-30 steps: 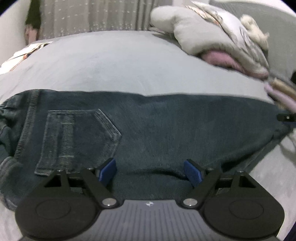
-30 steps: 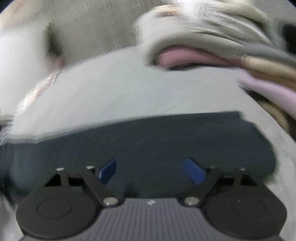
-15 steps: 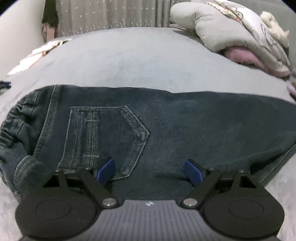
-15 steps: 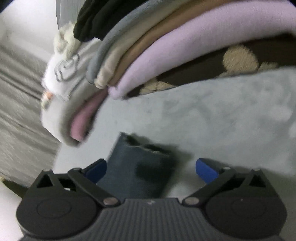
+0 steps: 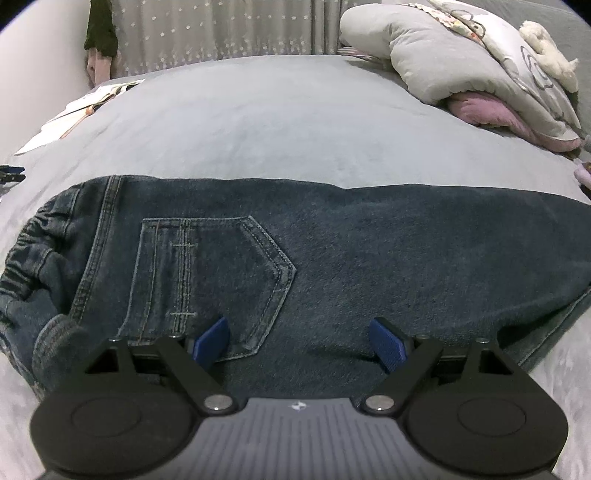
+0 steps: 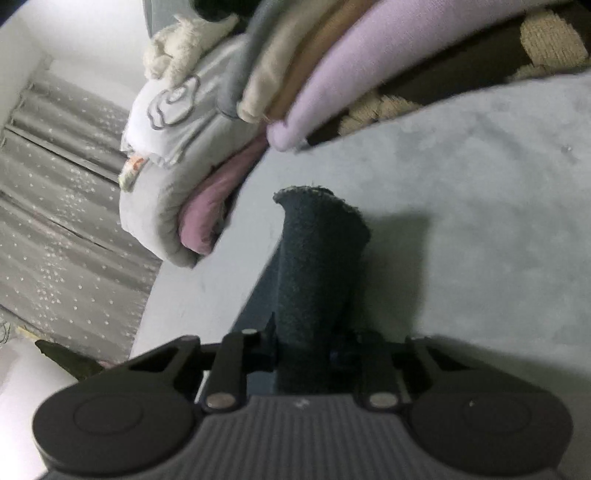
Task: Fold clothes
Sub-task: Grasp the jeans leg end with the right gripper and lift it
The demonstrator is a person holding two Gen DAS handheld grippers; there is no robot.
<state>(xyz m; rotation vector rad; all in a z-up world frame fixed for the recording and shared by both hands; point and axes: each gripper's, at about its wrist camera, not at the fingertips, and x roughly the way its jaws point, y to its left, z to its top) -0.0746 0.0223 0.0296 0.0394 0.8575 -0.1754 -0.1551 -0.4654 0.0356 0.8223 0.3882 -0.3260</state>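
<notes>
Jeans [image 5: 332,258] are lying flat across the grey bed [image 5: 277,122], back pocket up. Left gripper [image 5: 299,341] is hovering spread over them; right gripper [image 6: 306,354] is pinching the leg hem [image 6: 317,236].

We're in a home bedroom here: a broad bed under a soft pale grey cover [image 5: 280,122], sheer grey curtains dotted with small white stars [image 5: 207,29] behind it, a plump grey cushion with a cloud outline [image 5: 461,55], a stack of folded lilac, tan and cream garments [image 6: 332,74], and what may be an open book [image 5: 74,110] at the far edge.
</notes>
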